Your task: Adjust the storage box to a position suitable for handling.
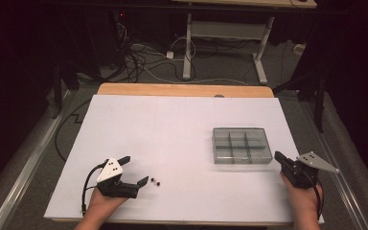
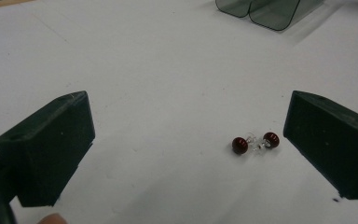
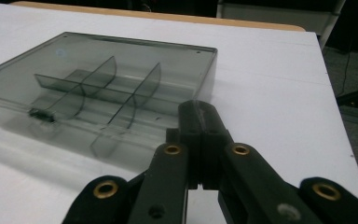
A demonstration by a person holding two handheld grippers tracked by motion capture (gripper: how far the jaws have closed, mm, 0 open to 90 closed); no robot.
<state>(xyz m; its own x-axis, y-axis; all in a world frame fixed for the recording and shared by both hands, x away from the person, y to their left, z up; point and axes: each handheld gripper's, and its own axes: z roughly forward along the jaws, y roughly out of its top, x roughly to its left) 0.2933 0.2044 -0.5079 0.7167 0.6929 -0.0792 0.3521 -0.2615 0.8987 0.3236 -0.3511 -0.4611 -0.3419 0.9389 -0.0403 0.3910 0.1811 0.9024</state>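
While the left gripper (image 1: pixel 135 170) sits with jaws spread beside the two red stud earrings (image 2: pixel 255 143) on the white table (image 1: pixel 172 129), pickup looks next; right gripper (image 1: pixel 279 157), jaws pressed together, waits by the smoky compartment box (image 1: pixel 242 145).

Table top: white sheet (image 1: pixel 172 124) covers nearly all of my work surface; bare wood strip (image 1: pixel 182 89) along far edge.
Floor: grey carpet (image 1: pixel 220 67) beyond far edge.
Cables: black + white tangle (image 1: pixel 139 62) on floor, past far-left corner.
2nd desk: white legs (image 1: pixel 188 48) farther back, approx. centre.
Rail: metal strip (image 1: pixel 24 167) on floor, alongside left edge.
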